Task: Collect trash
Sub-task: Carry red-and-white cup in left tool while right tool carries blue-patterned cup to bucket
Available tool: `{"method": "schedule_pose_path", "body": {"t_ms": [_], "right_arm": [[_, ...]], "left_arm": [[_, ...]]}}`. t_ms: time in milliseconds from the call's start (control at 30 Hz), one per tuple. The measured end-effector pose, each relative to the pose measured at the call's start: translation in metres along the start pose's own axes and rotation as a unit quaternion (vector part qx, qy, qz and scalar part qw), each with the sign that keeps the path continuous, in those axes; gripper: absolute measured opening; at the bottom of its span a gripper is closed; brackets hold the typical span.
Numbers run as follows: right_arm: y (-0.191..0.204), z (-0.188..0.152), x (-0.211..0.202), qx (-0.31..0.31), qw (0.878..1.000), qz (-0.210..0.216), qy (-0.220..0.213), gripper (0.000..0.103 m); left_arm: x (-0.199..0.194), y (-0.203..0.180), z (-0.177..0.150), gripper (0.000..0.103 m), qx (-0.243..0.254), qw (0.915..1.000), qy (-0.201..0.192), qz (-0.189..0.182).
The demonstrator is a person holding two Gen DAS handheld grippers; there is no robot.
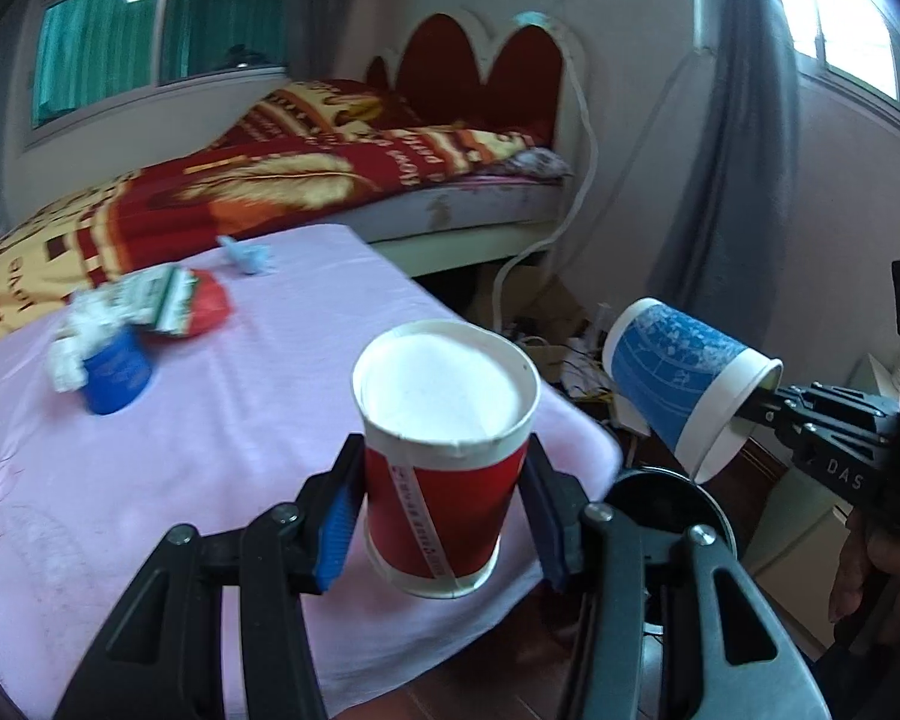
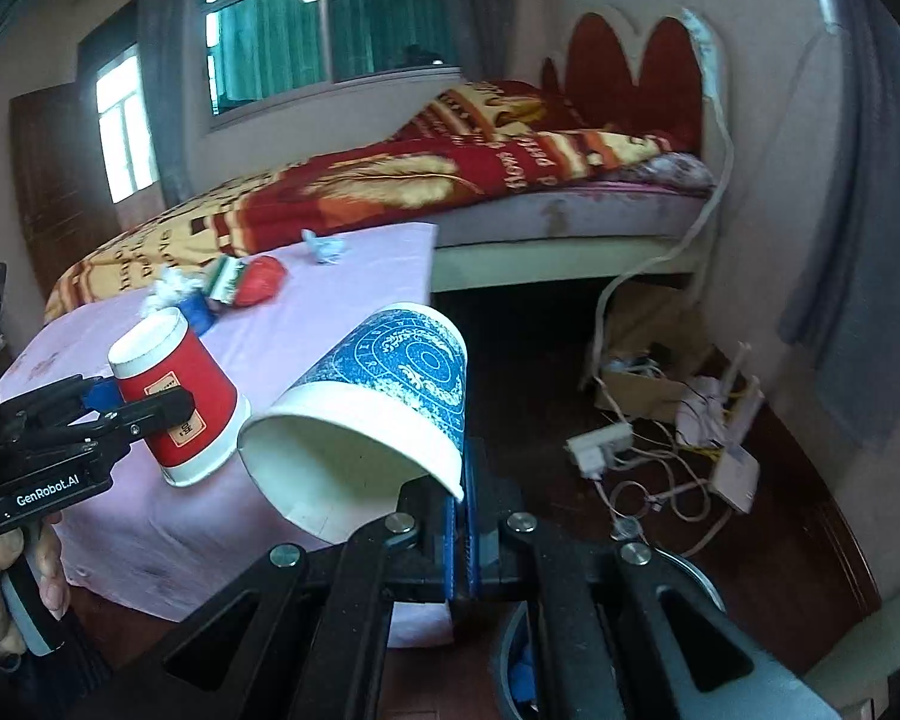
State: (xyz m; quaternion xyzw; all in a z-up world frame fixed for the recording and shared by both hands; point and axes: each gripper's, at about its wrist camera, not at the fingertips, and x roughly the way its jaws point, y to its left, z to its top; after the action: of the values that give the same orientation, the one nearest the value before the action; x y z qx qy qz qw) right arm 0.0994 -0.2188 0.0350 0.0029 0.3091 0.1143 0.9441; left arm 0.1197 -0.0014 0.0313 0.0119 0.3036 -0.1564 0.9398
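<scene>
My left gripper [image 1: 441, 510] is shut on an upside-down red paper cup [image 1: 444, 468], held above the near edge of the pink-covered table [image 1: 150, 480]; it also shows in the right wrist view [image 2: 177, 396]. My right gripper [image 2: 462, 504] is shut on the rim of a blue patterned paper cup [image 2: 384, 402], tilted, mouth down toward me. That cup [image 1: 684, 378] hangs above a dark round bin [image 1: 672, 498] beside the table. On the table lie another blue cup [image 1: 117, 372], white crumpled tissue [image 1: 75, 336], a red wrapper [image 1: 198, 306] and a blue paper scrap [image 1: 249, 255].
A bed [image 1: 270, 180] with a red and yellow blanket stands behind the table. Cardboard, cables and a power strip [image 2: 600, 438] litter the wooden floor at right. Grey curtains [image 1: 732, 120] hang by the window.
</scene>
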Motion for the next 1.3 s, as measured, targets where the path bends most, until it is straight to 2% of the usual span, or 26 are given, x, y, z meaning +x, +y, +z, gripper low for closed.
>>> {"method": "schedule_pose_path", "body": {"t_ms": [367, 633, 933, 1300], "right_arm": [[-0.070, -0.033, -0.037, 0.037, 0.997, -0.060, 0.014, 0.003], [-0.113, -0.073, -0.053, 0.063, 0.993, -0.092, 0.044, 0.003], [-0.143, -0.117, -0.040, 0.084, 0.987, -0.104, 0.092, 0.003], [-0.161, -0.135, -0.005, 0.088, 0.982, -0.107, 0.130, 0.003]], "left_arm": [[0.013, -0.068, 0.000, 0.051, 0.036, 0.9972, 0.011, -0.064], [0.027, -0.116, -0.010, 0.051, 0.065, 0.9913, 0.032, -0.110], [0.063, -0.153, -0.032, 0.051, 0.086, 0.9829, 0.078, -0.143], [0.100, -0.170, -0.049, 0.051, 0.085, 0.9774, 0.117, -0.154]]}}
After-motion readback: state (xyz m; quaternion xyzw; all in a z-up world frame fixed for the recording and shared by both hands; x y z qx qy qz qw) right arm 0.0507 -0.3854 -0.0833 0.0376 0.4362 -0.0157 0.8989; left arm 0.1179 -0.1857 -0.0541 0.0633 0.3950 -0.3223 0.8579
